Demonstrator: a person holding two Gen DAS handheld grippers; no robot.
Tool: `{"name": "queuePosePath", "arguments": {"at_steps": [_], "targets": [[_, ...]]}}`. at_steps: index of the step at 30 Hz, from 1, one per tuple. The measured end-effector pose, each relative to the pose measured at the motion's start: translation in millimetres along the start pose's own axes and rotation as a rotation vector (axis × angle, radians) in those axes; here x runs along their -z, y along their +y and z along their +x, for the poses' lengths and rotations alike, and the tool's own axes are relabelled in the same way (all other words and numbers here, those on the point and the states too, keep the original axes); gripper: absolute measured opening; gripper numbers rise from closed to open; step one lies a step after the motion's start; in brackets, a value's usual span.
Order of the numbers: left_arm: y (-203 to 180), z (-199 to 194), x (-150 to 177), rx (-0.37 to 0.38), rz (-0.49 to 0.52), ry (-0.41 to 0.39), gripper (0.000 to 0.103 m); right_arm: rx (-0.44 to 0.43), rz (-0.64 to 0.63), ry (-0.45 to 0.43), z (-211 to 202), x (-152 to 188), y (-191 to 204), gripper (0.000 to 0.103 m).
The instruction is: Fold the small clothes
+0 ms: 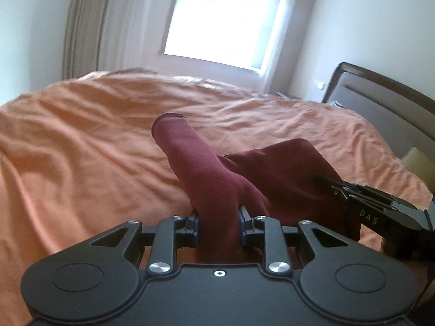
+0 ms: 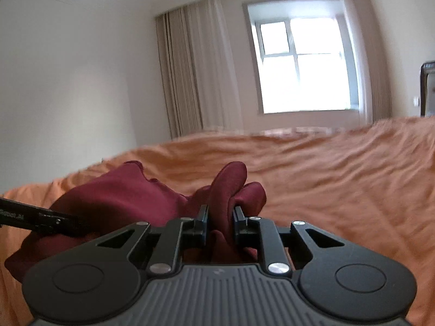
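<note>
A small maroon garment (image 1: 272, 179) lies bunched on the orange bedspread (image 1: 81, 141). My left gripper (image 1: 219, 217) is shut on one sleeve of it, and the sleeve's cuff (image 1: 170, 125) sticks up ahead. In the left wrist view the right gripper (image 1: 326, 183) reaches in from the right, its tips pressed into the cloth. In the right wrist view my right gripper (image 2: 220, 214) is shut on a fold of the maroon garment (image 2: 122, 193), which bulges up between the fingers. The left gripper (image 2: 70, 221) enters there from the left edge.
The wrinkled orange bedspread (image 2: 339, 179) fills the space around the garment. A padded headboard (image 1: 380, 103) stands at the right. Behind the bed are a bright window (image 2: 301, 65) and beige curtains (image 2: 190, 68).
</note>
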State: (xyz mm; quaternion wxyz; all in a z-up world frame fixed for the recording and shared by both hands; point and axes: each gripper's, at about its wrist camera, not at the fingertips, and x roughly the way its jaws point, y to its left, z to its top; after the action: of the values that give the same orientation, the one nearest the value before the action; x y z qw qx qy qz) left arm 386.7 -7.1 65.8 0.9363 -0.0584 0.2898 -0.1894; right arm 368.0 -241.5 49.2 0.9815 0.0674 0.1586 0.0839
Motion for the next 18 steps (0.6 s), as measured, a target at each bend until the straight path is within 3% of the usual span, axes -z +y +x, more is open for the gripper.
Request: {"name": "queuePosePath", "arguments": {"at_steps": [5,10,12,14,18], "targets": [[24,12,19,-0.001,-0.056,0.025,0.029,0.059,-0.004,0.043,6,13,-4,0.021],[27,13,21,0.001,-0.093,0.034,0.039,0.084,0.028,0.063,-2,16,-11,0.034],[26,12,21,-0.032,-0.093,0.037,0.053,0.084,0.031,0.054,-8,15,-8,0.054],[23,3,21,-0.055,-0.093,0.017,0.071,0.078,0.030,0.029,-20,13,-4,0.065],[13,-30,22,-0.084,-0.091,-0.042,0.088,0.067,0.008,-0.040,-58,8,13,0.091]]}}
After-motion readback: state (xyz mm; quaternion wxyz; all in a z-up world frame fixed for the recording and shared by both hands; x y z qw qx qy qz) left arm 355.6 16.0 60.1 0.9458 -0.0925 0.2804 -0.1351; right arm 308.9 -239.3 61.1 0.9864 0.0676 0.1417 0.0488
